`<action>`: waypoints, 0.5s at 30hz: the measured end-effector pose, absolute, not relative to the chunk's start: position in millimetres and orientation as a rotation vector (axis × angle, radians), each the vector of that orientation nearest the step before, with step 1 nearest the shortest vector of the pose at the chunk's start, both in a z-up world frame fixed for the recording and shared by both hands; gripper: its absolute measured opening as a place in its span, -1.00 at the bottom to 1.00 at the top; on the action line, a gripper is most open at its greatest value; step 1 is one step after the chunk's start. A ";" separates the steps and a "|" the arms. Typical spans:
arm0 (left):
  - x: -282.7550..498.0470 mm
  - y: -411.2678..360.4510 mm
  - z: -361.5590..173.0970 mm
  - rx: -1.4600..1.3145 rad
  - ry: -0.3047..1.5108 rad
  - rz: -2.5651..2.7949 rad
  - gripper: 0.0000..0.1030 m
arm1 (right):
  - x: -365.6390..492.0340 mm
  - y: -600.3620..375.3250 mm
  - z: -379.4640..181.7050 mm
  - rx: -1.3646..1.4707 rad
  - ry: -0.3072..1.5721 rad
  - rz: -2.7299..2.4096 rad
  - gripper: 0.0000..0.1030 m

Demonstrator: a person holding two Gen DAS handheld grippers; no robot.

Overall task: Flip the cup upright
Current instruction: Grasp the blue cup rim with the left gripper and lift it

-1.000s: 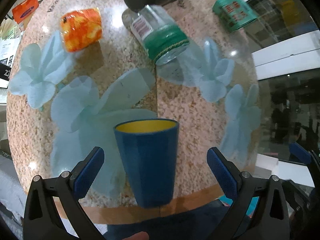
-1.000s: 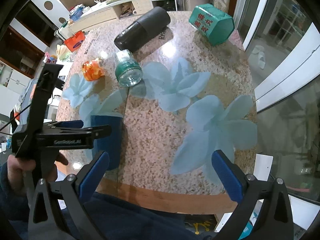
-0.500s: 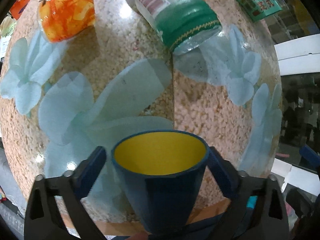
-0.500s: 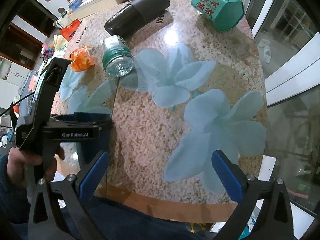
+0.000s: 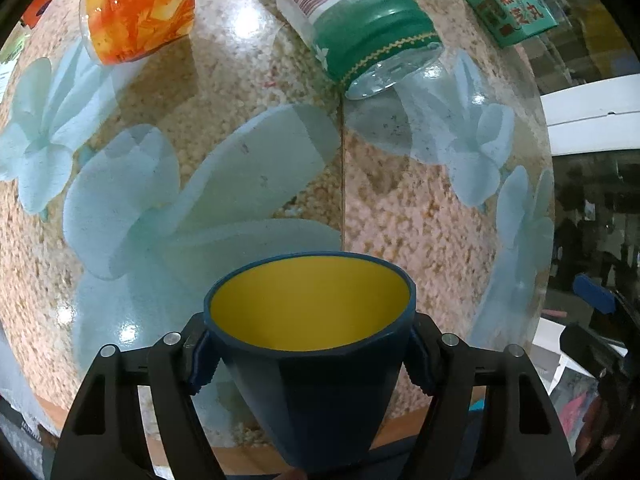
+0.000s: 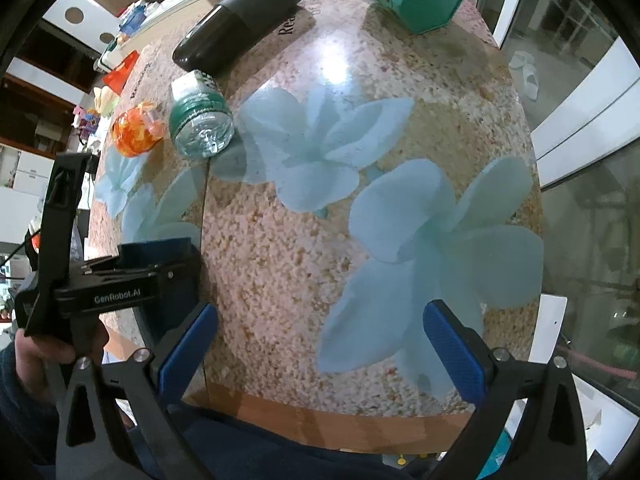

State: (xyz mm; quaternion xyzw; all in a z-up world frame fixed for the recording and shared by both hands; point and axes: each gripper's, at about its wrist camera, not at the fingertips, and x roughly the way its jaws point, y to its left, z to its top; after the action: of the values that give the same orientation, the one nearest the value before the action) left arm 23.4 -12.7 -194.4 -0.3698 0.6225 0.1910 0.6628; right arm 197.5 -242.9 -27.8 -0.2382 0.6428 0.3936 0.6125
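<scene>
Flower-patterned bench (image 6: 360,240); near its front edge, upright cup (image 5: 316,364) clamped in left gripper (image 5: 310,360); right gripper (image 6: 320,344) jaws apart, holding nothing.

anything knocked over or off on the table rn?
Yes: the clear bottle with the green label lies on its side mid-table, base toward the cameras, and the black flask behind it lies flat too. The blue cup is mouth-up, clamped in the left hand-held gripper. No spills visible.

Blue cup (image 5: 316,380), yellow inside
Speckled tan table (image 5: 400,208) with pale blue flowers; orange-yellow jar (image 5: 140,8) upper left
</scene>
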 end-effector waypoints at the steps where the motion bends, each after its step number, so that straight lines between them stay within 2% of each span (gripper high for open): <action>1: 21.8 -15.5 -191.5 -0.829 1.399 0.430 0.50 | 198.4 -243.5 -25.9 -0.540 1.481 0.908 1.00; 11: 3.0 -35.9 -149.9 -0.701 1.256 0.400 0.50 | 204.7 -253.6 -19.5 -0.460 1.473 0.922 1.00; 15: -9.8 -42.3 -131.0 -0.609 1.126 0.404 0.50 | 205.3 -260.4 -15.5 -0.400 1.449 0.942 1.00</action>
State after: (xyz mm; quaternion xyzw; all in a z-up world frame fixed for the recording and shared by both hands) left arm -9.8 -42.3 -131.0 -0.2822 0.5215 0.1872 0.7832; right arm 205.3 -260.4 -15.5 -0.1750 0.6331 0.4115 0.6318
